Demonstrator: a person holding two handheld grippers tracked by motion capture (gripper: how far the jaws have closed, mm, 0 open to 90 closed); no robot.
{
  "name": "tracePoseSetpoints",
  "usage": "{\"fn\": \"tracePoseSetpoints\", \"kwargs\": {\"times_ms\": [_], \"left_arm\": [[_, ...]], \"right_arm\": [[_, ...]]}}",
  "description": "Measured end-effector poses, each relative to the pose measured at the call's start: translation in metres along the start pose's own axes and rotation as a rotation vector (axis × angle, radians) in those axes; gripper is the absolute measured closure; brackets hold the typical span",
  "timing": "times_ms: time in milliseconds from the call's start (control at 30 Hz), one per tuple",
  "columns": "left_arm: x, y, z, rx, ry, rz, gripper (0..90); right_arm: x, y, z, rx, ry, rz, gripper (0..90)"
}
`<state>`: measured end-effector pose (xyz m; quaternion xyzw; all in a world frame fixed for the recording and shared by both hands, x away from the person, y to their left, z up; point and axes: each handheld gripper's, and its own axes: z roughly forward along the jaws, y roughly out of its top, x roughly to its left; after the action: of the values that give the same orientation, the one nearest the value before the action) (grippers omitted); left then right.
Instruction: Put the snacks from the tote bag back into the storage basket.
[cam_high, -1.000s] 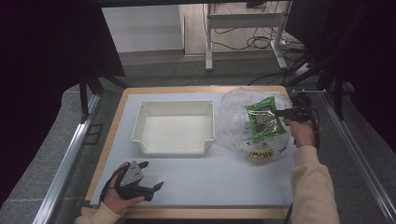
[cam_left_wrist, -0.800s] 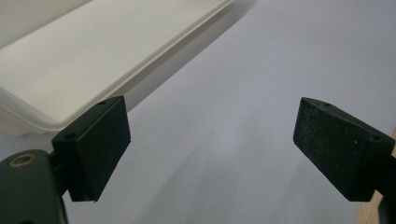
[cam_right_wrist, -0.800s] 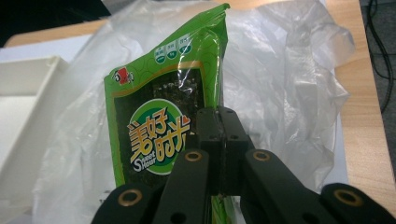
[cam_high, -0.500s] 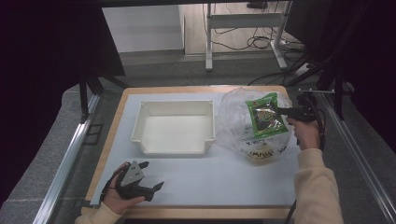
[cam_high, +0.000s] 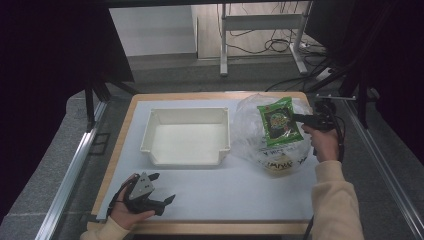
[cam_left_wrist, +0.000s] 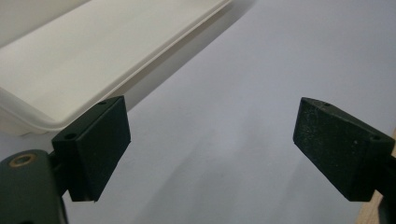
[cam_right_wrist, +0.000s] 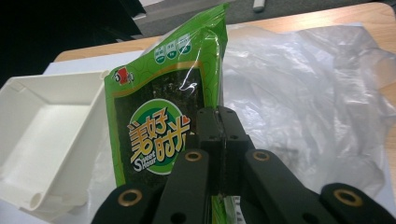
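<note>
Green seaweed snack packet is pinched by its edge in the right gripper, jaws closed on it, held up over the clear plastic bag at the surface's right side, likely just lifted out for the white plastic bin at mid-surface. Another pack stays in the bag. Left gripper rests near the front-left corner, jaws wide apart, holding nothing, probably waiting. White sheet covers the wooden table. Dark curtains, cables and desk legs behind.
</note>
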<state>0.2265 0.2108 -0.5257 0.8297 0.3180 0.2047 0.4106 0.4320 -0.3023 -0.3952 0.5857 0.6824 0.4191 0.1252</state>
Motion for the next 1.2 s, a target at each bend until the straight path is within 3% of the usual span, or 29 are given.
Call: {"fn": "tracePoseSetpoints", "kwargs": {"times_ms": [633, 1200], "left_arm": [[0.0, 0.0, 0.001, 0.0, -0.006, 0.001, 10.9], [0.0, -0.001, 0.001, 0.003, -0.009, 0.004, 10.9]], "right_arm": [[0.021, -0.003, 0.001, -0.026, 0.059, -0.027, 90.0], [0.045, -0.006, 0.012, -0.027, 0.118, -0.053, 90.0]]}}
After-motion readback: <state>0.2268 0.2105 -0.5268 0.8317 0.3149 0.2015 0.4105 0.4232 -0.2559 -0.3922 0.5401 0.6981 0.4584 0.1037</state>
